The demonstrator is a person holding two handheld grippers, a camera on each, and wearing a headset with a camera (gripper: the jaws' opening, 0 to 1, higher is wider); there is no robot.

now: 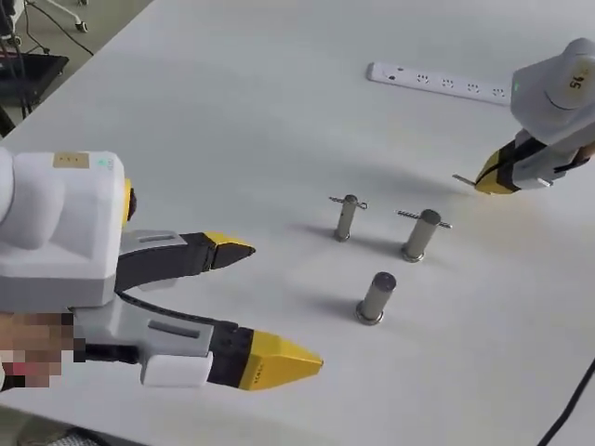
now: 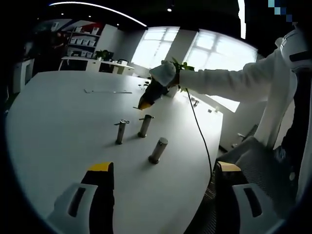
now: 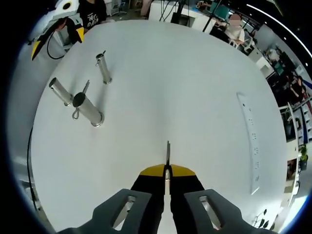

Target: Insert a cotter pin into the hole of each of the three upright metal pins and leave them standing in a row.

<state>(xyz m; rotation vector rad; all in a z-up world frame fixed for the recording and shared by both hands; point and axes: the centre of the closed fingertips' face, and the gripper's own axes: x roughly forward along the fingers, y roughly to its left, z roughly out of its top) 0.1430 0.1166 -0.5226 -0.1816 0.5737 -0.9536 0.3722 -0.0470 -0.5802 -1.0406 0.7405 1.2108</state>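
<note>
Three upright metal pins stand on the white table. The far-left pin (image 1: 347, 218) and the far-right pin (image 1: 421, 234) each carry a cotter pin through the top. The nearer pin (image 1: 376, 297) shows no cotter pin; in the left gripper view it is the closest pin (image 2: 158, 149). My right gripper (image 1: 493, 177) hovers right of the pins, shut on a cotter pin (image 3: 167, 153) whose end (image 1: 462, 177) pokes out of its tips. My left gripper (image 1: 270, 307) is open at the lower left, nothing between its fingers, well short of the pins.
A white power strip (image 1: 437, 82) lies at the back of the table. A black cable (image 1: 567, 409) crosses the table's bottom right corner. Bare tabletop (image 1: 232, 139) surrounds the pins. People and desks stand far off beyond the table (image 3: 234, 24).
</note>
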